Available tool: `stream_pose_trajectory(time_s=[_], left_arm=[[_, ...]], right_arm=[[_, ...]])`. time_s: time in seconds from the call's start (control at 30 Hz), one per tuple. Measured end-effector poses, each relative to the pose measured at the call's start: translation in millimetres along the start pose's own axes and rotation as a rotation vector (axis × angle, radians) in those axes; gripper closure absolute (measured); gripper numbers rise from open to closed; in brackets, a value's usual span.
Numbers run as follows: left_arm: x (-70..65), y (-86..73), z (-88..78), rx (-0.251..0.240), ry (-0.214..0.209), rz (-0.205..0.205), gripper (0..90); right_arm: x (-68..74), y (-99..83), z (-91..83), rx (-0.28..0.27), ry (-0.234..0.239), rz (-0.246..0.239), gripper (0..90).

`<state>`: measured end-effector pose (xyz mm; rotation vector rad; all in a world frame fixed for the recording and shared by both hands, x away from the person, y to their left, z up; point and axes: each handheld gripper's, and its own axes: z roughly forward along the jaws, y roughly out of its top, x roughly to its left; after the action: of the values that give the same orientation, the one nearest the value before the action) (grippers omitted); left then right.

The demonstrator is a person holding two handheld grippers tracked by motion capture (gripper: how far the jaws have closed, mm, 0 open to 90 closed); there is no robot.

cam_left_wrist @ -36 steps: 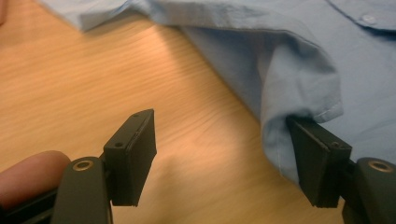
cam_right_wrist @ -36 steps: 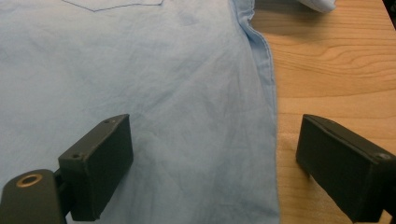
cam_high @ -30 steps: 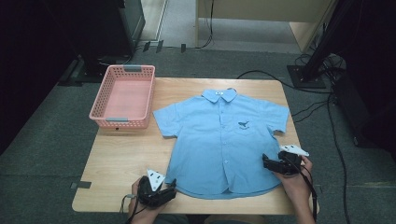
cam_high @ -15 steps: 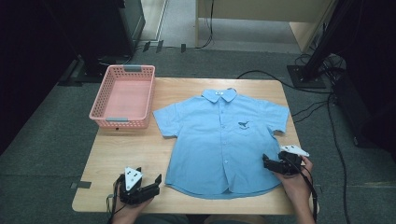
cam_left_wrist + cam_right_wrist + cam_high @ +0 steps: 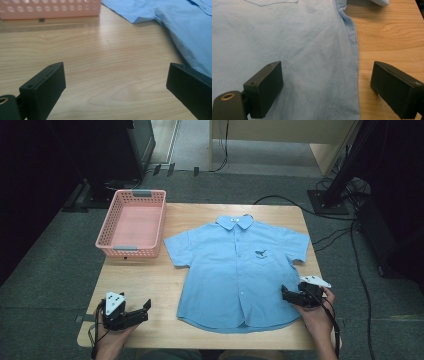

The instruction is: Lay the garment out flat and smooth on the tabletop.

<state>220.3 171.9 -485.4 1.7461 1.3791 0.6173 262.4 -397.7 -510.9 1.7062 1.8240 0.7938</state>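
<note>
A light blue short-sleeved shirt (image 5: 236,270) lies spread flat, front up, collar away from me, on the wooden table (image 5: 150,285). My left gripper (image 5: 142,309) rests low at the table's near left corner, open, over bare wood, well left of the shirt's hem. In the left gripper view the shirt (image 5: 180,22) lies ahead to the right. My right gripper (image 5: 286,294) is open at the shirt's right side seam near the hem. In the right gripper view one jaw stands over the shirt (image 5: 287,45) and the other over bare wood, the side seam between them.
A pink plastic basket (image 5: 134,222) stands on the table's far left corner, beside the shirt's sleeve; its perforated wall (image 5: 50,8) shows in the left gripper view. Dark stands and cables lie on the floor beyond and right of the table.
My left gripper has slid left along the table's near edge, away from the shirt's hem. The right gripper has stayed at the shirt's right edge.
</note>
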Motion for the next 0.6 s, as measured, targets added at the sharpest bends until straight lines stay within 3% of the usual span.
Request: stream_pose_trajectory(time_s=[0.17,0.4,0.6], left_arm=[[21.3,-0.5,3.1,-0.010,0.030,0.015,0.3],[46.5,-2.7,7.1,-0.015,0.050,0.006,0.0],[64.7,-6.6,11.3,0.010,0.058,0.001,0.0]], right_arm=[[0.0,0.0,0.0,0.000,0.000,0.000,10.5],[-0.1,0.0,0.0,0.000,0.000,-0.001,10.5],[0.0,0.0,0.0,0.000,0.000,0.000,10.5]])
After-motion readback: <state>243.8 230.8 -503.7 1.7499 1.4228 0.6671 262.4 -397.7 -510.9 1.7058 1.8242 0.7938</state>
